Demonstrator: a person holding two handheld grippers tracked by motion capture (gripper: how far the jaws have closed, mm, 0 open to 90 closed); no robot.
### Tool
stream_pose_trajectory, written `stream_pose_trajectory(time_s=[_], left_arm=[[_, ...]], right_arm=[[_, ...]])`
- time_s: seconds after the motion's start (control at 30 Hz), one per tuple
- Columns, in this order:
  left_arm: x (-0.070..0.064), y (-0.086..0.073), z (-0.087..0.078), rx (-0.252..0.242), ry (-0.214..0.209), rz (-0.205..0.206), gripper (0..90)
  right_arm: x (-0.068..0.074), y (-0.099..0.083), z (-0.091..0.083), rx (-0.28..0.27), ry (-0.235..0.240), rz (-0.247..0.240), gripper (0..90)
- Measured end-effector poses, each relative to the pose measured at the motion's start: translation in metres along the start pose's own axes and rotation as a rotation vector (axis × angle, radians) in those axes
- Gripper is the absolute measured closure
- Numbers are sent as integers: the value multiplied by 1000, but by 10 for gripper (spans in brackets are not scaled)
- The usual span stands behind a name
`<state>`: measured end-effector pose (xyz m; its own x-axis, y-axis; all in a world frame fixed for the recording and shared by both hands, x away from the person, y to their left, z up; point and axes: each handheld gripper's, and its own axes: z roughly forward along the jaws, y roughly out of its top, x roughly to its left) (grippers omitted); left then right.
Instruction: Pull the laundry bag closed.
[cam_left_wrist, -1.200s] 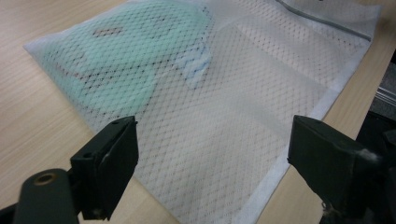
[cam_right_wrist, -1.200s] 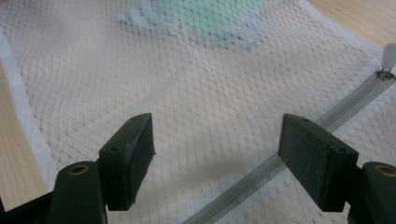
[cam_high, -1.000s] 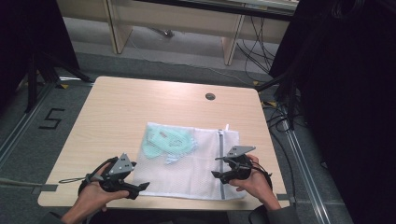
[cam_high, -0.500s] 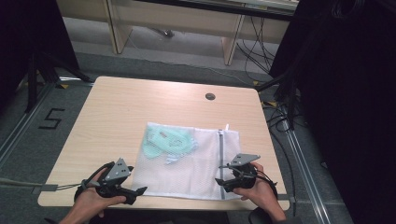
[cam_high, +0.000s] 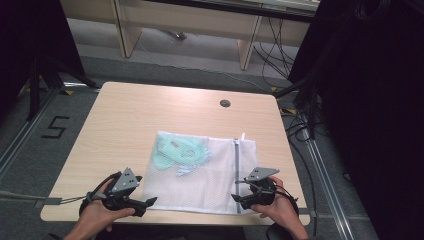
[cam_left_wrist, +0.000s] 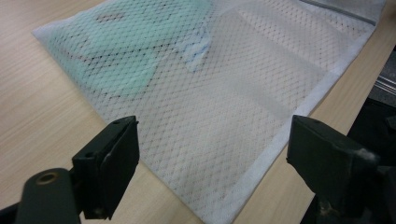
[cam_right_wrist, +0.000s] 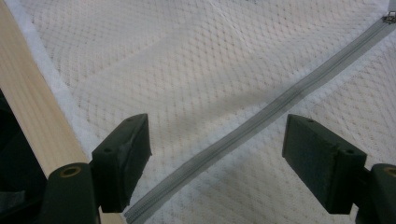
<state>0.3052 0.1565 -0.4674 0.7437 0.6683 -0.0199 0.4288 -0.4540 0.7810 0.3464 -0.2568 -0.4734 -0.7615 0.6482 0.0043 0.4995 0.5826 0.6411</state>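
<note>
The white mesh laundry bag (cam_high: 200, 172) lies flat near my edge of the table (cam_high: 125, 115), with the mint-green garment (cam_high: 177, 152) already inside its far-left part and the zipper (cam_high: 236, 170) looking closed, though the mesh blurs that. My left gripper (cam_high: 145, 204) and right gripper (cam_high: 239, 198) both hover with jaws spread wide, holding nothing (each at a near corner), so any lifting or carrying remains.

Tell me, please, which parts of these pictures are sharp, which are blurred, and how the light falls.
High view: even light on the table, dark surroundings, a soft image overall. Left gripper view: the mesh bag is sharp nearby, while the green garment inside it is hazy. Right gripper view: the zipper is fairly sharp, the near black jaws are blurred, and a faint shadow lies along the zipper.
</note>
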Motion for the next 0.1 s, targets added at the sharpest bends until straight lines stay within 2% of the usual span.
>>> stream_pose_trajectory(time_s=[0.03,0.1], left_arm=[[-1,0,0,1,5,-14,165],[0,0,0,4,9,-14,165]], right_arm=[[0,0,0,2,2,-1,241],[-4,0,1,-15,-3,-46,239]])
